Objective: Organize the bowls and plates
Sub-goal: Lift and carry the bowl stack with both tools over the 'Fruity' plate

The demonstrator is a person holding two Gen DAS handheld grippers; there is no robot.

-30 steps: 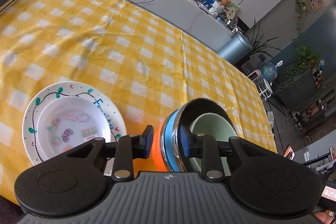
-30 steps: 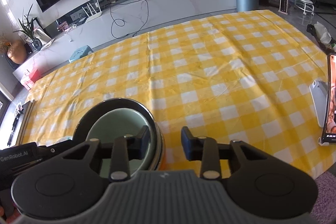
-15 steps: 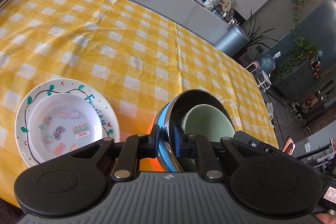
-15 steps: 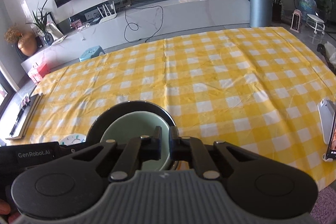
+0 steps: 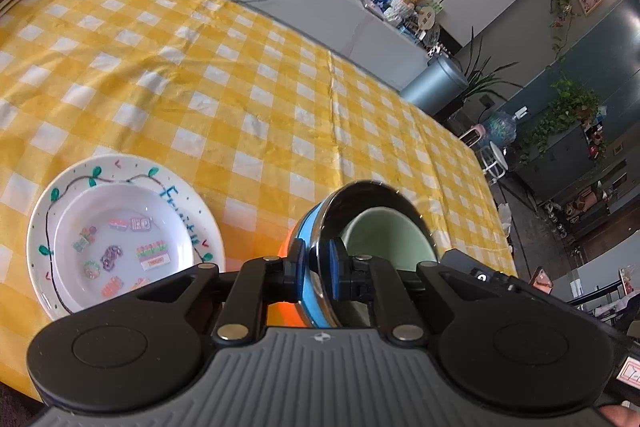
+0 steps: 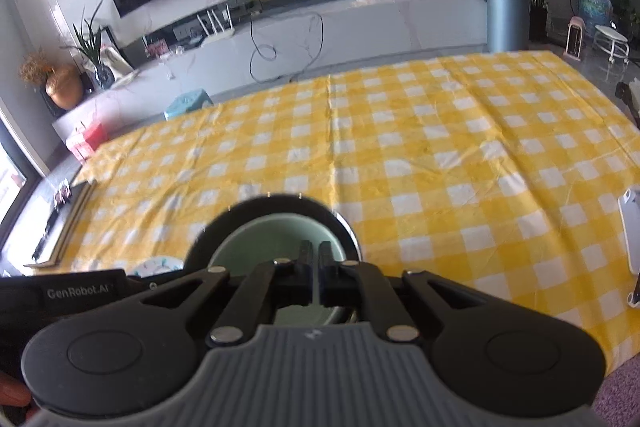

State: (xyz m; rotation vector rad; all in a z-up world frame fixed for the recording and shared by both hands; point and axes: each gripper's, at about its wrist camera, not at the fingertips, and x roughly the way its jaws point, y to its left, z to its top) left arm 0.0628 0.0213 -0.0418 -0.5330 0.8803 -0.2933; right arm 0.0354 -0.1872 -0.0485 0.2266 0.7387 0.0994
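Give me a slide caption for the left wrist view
Left gripper clamps the rim of a metal bowl holding a green bowl, beside stacked plates.

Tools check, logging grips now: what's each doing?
Left tool: shut on steel bowl rim.
Right tool: shut on green bowl rim.

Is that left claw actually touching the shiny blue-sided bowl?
Touching. In the left wrist view the left gripper has one finger outside and one inside the steel bowl, pinching its rim with no gap.
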